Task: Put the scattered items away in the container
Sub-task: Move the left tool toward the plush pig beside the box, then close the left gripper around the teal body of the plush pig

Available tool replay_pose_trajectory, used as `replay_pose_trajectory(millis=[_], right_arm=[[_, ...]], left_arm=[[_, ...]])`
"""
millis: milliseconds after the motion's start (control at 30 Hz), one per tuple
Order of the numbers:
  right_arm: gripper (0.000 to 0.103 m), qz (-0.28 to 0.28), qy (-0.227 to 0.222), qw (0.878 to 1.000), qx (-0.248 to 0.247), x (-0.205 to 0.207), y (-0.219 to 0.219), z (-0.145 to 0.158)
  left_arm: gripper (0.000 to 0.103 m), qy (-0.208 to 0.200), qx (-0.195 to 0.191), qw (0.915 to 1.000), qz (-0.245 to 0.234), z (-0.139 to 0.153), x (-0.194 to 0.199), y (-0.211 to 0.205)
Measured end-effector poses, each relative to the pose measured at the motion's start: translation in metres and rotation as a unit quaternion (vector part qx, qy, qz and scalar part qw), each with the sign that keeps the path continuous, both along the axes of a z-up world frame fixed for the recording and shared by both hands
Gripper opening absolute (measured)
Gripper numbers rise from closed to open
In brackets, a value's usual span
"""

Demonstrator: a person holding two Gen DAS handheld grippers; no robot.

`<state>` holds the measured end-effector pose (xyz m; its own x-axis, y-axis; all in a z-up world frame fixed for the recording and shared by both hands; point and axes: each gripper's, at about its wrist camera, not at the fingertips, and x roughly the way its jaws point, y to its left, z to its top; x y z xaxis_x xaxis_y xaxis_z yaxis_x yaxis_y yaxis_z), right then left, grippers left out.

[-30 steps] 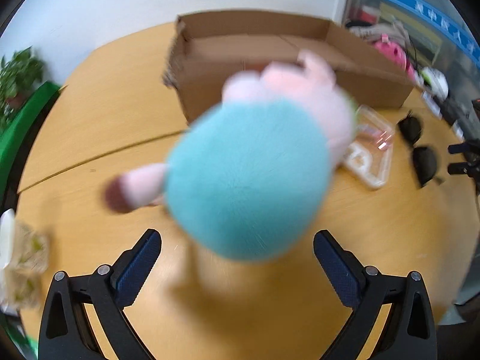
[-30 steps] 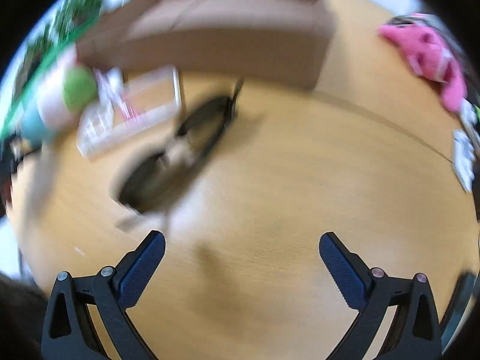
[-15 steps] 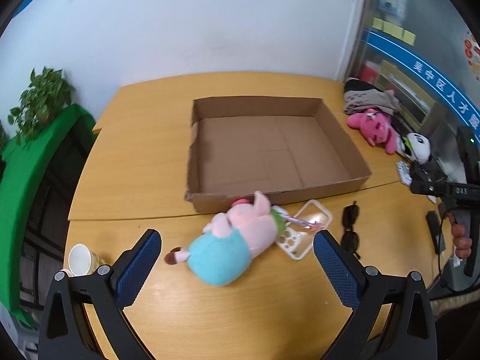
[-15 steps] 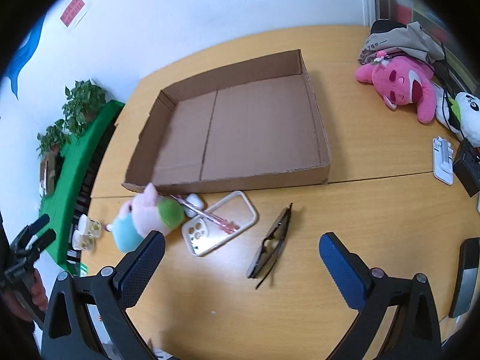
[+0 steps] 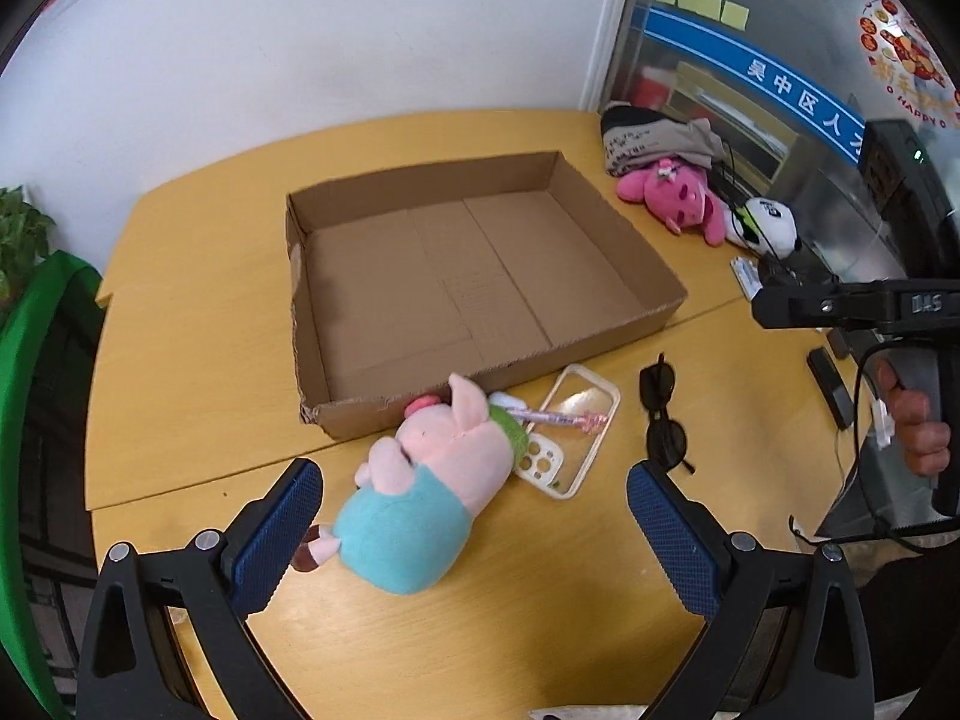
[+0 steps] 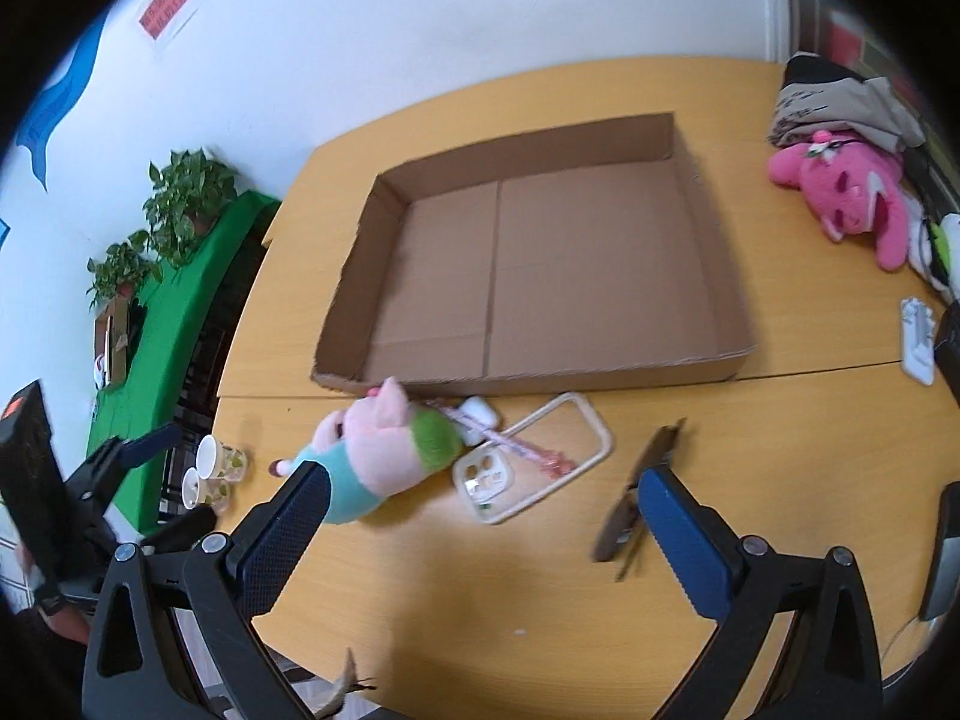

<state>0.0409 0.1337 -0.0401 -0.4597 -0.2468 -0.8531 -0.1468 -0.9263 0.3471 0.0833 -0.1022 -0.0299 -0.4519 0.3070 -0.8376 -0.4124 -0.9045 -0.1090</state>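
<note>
You are holding both tools above the wooden table (image 5: 180, 372), and neither is grasping anything: the left gripper (image 5: 474, 531) is spread wide with nothing between its blue pads (image 5: 276, 531), and the right gripper (image 6: 480, 534) is likewise released.

The cardboard box (image 5: 606, 348) is sitting open with nothing showing inside it. The plush pig (image 5: 432, 480) is lying on its side with its ear touching the box's near wall. Just beside the pig, on the side away from the box's torn corner, a clear phone case (image 5: 570, 432) is lying flat with a pink pen (image 5: 555, 419) resting across it. The black sunglasses (image 5: 660, 414) are lying just beyond the case, near the box's front wall.
</note>
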Motion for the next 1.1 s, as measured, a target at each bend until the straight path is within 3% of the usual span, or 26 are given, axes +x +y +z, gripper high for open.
replay_pose_trajectory(millis=[333, 533, 767, 933, 1100], right_arm=[[0.102, 0.008, -0.070, 0.997, 0.008, -0.028, -0.071, -0.038], [0.102, 0.001, -0.110, 0.994, 0.007, -0.032, -0.083, -0.062], [0.102, -0.006, -0.150, 0.988, -0.029, -0.044, -0.084, -0.090], [0.099, 0.009, -0.177, 0.982, -0.067, -0.065, -0.100, -0.116], [0.099, 0.014, -0.204, 0.973, -0.106, -0.086, -0.123, -0.166]], left_arm=[[0.102, -0.102, 0.033, 0.9930, -0.050, -0.113, -0.047, -0.033], [0.091, -0.134, 0.009, 0.9883, -0.072, -0.156, -0.055, -0.030], [0.079, -0.149, 0.029, 0.9861, -0.068, -0.162, -0.053, -0.043], [0.077, -0.165, 0.030, 0.9839, -0.062, -0.162, -0.042, -0.051], [0.077, -0.192, 0.047, 0.9789, -0.053, -0.165, -0.027, -0.059]])
